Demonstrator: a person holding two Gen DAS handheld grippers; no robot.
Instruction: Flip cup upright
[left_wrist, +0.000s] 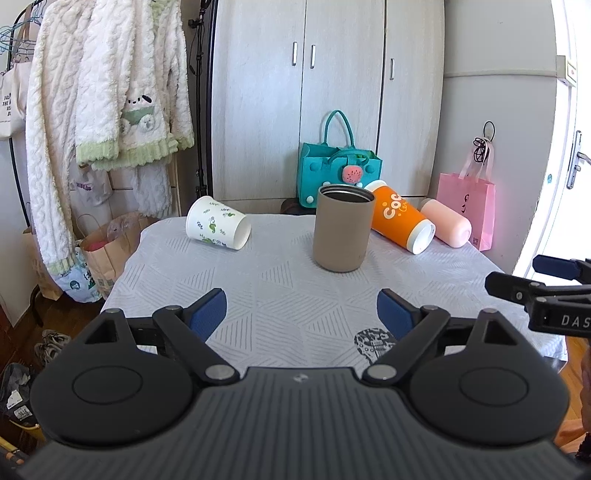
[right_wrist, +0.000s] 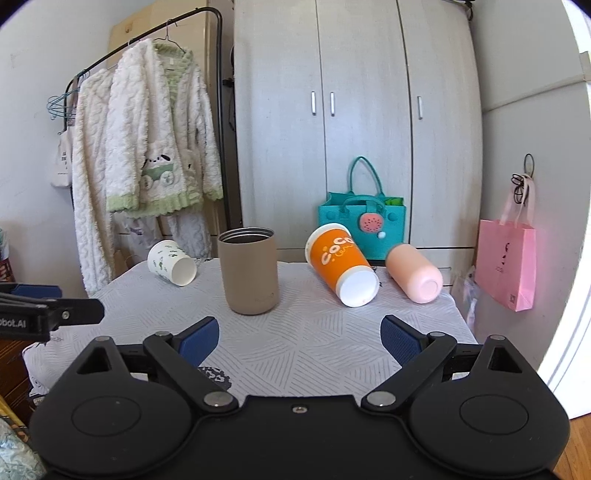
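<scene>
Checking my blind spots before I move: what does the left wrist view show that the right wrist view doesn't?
Only the left wrist view shows the paper bag and shoes on the floor at left, and the door handle.

Only the right wrist view shows the pink cup end-on and the rail above the robes.

Both show the tan cup upright, the white cup, orange cup and pink cup lying down, and both grippers open.

The worktop (left_wrist: 280, 295), covered by a pale cloth printed with grey hatched triangles, carries four cups. A tan tumbler (left_wrist: 342, 228) stands upright near the centre. At ten o'clock a leaf-patterned paper cup (left_wrist: 217, 223) lies sideways. At two o'clock an orange cup (left_wrist: 402, 220) and a pink cup (left_wrist: 447, 222) lie touching.
</scene>
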